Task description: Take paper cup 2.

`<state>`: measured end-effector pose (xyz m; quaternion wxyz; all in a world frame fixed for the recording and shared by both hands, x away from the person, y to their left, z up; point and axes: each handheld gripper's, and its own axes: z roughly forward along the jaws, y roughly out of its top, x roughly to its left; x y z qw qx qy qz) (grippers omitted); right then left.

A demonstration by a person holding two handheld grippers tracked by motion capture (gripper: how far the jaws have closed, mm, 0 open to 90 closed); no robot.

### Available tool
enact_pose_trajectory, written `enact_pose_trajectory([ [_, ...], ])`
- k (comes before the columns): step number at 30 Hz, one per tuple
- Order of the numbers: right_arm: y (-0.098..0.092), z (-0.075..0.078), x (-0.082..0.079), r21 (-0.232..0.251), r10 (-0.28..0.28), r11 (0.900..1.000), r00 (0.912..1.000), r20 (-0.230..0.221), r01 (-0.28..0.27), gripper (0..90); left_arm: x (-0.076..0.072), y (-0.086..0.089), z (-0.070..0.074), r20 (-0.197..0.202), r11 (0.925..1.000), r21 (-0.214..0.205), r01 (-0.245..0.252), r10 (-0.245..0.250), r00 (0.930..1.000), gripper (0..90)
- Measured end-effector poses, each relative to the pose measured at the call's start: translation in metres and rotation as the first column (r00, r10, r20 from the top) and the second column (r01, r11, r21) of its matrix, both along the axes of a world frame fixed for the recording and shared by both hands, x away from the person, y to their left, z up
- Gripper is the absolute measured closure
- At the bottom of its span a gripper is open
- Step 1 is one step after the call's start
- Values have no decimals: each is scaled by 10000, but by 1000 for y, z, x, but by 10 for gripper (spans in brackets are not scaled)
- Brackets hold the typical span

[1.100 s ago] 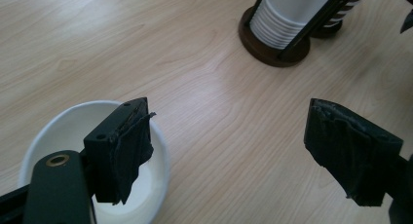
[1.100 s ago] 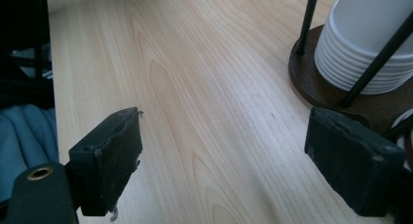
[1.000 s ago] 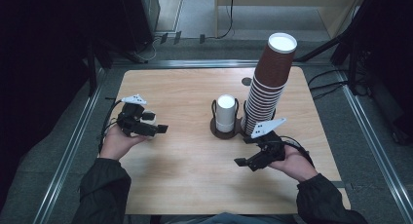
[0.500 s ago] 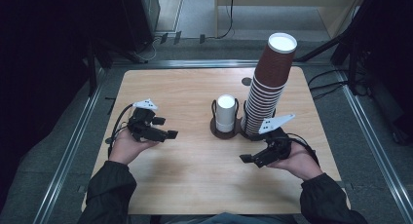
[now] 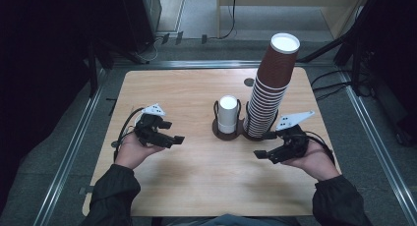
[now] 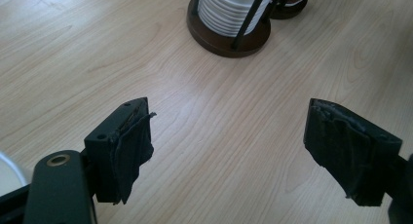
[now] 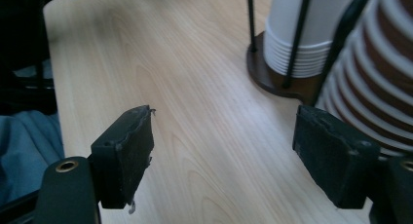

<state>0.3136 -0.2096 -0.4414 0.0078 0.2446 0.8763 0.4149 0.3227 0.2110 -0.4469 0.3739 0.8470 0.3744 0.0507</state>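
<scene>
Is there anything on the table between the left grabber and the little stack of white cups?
Nothing visible. In the left gripper view, bare wooden table lies between the open left gripper and the white cups. Thin black holder rods stand around the stack itself.

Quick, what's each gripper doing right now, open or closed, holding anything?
Left gripper: open, holding nothing, above the bare wooden table.
Right gripper: open, holding nothing, beside the tall cup stack.

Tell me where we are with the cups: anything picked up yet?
Nothing looks done: the short white stack and the tall brown stack both sit in their holder. Nothing in hand: the left gripper and right gripper are open and empty above the table. All handling remains.
</scene>
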Motion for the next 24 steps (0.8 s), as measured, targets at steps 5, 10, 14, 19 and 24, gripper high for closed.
enact_pose_trajectory([
  [5,-16,10,1,-16,-331,9994,9993,142,332,237,-2,-5,0,-2,9998,-22,175,-175,9998,234],
  [10,-31,31,5,-256,-443,9986,9984,359,453,239,-3,-12,-1,-29,9995,21,316,-316,9995,235],
  [14,-42,49,10,16,-645,9979,9966,522,645,236,-6,-15,1,261,9981,-136,597,-593,9979,261],
  [19,-50,71,18,112,-732,9973,9945,756,726,223,-7,-21,-2,-20,9970,-32,769,-769,9970,278],
  [24,-57,90,26,154,-930,9956,9910,960,919,204,-8,-24,-3,33,9964,-35,843,-843,9964,284],
])
